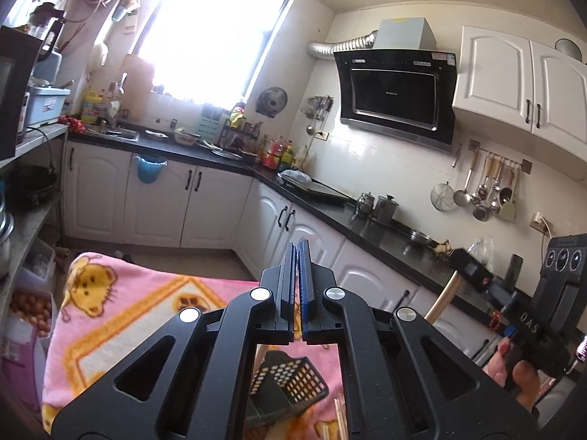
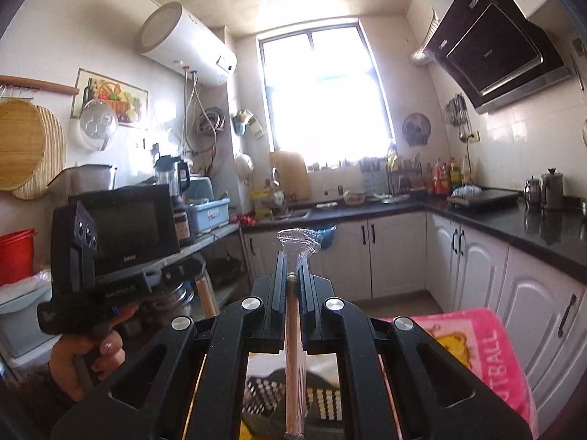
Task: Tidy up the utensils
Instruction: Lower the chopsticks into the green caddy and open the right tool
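Right wrist view: your right gripper (image 2: 292,260) pinches one pair of wrapped chopsticks (image 2: 293,333) lengthwise between its pads, the clear wrapper end sticking out past the fingertips, with one black mesh utensil basket (image 2: 279,399) directly below on the pink blanket (image 2: 488,344). Left wrist view: your left gripper (image 1: 296,256) is pressed together on nothing, above the same basket. Each hand's gripper appears at the other view's edge; dark countertops (image 2: 513,220) stand well beyond.
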The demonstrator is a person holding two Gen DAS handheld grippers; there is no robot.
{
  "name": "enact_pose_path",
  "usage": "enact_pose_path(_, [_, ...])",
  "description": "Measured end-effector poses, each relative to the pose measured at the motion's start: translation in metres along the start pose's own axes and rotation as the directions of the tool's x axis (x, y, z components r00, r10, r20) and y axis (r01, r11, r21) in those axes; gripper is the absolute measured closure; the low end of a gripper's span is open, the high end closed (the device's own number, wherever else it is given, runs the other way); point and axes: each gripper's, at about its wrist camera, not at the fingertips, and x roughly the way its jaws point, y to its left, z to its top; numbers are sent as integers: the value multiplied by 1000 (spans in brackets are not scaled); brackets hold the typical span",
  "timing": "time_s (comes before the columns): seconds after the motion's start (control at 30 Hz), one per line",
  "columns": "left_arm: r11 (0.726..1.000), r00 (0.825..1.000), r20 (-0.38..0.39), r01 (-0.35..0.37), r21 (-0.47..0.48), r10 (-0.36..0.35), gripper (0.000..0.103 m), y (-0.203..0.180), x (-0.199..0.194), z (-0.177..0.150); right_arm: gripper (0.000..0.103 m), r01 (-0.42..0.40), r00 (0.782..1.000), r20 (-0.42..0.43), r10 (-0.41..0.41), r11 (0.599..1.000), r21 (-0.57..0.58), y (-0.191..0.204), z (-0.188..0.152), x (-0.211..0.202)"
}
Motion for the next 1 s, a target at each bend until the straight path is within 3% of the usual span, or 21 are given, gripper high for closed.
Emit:
enact_pose_path(0.27, [1000, 1000, 6, -7, -5, 7, 103, 10, 16, -10, 97, 30, 999, 26, -30, 1000, -6, -17, -3, 29])
enact_pose_path(1.0, [998, 995, -88, -49, -35, 46, 103, 39, 47, -84, 97, 105, 992, -76, -104, 994, 6, -29, -91, 83])
